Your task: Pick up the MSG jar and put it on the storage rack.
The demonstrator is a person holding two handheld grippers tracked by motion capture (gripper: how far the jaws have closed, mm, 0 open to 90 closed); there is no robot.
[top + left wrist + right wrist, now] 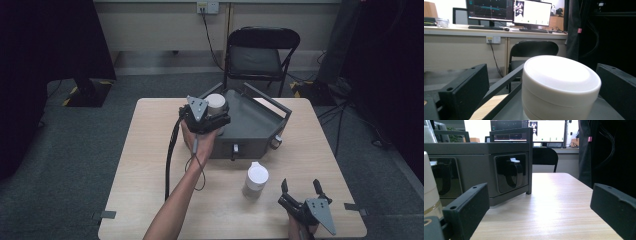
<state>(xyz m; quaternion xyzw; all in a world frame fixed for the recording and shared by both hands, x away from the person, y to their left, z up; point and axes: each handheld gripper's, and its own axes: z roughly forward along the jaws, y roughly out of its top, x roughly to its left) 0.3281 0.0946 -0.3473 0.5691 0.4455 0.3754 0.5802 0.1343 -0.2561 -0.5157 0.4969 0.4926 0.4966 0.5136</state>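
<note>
Reaching over tray (260, 131), left gripper (214, 111) open around white jar (216, 103).

White jars, grey tray, pale wood

The lidded jar (216, 103) is showing plain white in the dark grey tray (260, 131); a 2nd jar (255, 181) is wearing a white lid over a clear, beige-banded body. The tabletop (140, 165) is showing light wood grain, both grippers' jaws are looking matte black, and the folding chair (260, 55) is looking black.

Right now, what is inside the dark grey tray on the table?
A white round jar stands inside the grey tray, between the open left tongs. The floor under the jar and hand is covered.
</note>
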